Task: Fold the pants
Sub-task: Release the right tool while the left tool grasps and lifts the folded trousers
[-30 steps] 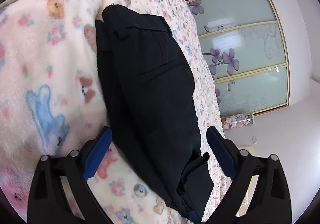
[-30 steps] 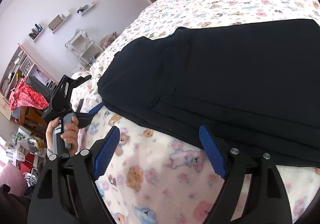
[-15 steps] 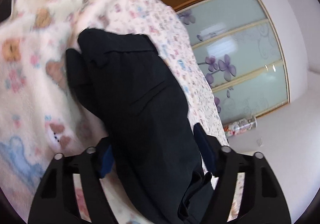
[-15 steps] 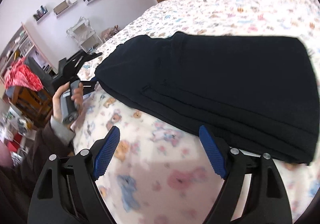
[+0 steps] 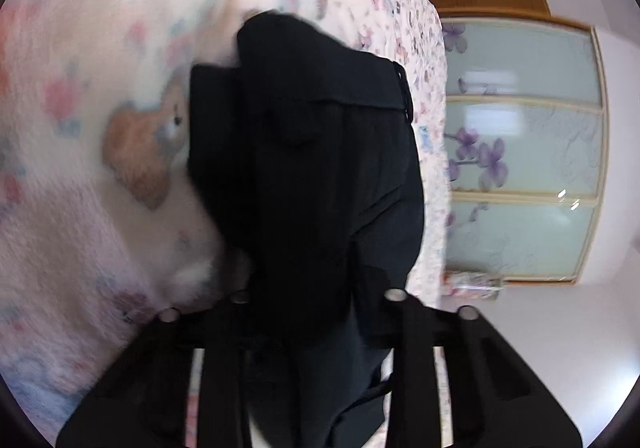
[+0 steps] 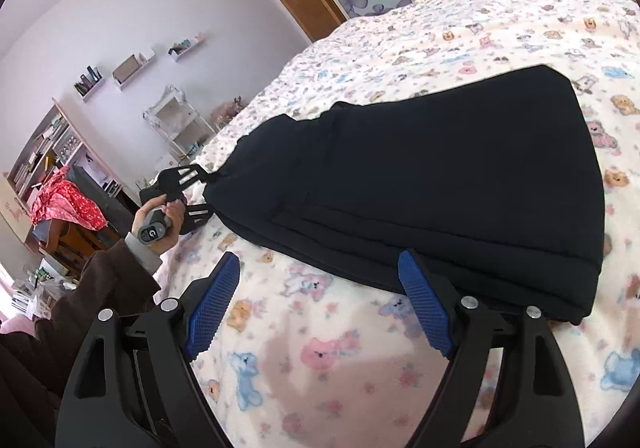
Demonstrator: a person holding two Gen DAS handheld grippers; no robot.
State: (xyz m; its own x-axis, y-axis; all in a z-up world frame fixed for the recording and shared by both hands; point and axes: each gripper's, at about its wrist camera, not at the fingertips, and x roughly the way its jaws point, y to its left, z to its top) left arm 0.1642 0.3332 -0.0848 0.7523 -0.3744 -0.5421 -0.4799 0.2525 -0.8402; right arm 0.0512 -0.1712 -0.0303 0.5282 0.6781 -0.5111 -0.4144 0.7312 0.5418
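left gripper (image 5: 316, 288): jaws closing on the end of the folded black pants (image 6: 420, 183), cloth between them | right gripper (image 6: 320, 308): wide open, empty, over the blanket (image 6: 320, 368) just short of the pants' near edge | pants: flat on the bed

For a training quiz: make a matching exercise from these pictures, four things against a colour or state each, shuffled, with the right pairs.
Things:
1. pants
2. blanket
3. left gripper
4. right gripper

States:
A. open, nothing between its fingers
B. black, folded, lying on the bed
C. closing on an end of the black cloth
D. pale, printed with little bears

Pairs: 1-B, 2-D, 3-C, 4-A
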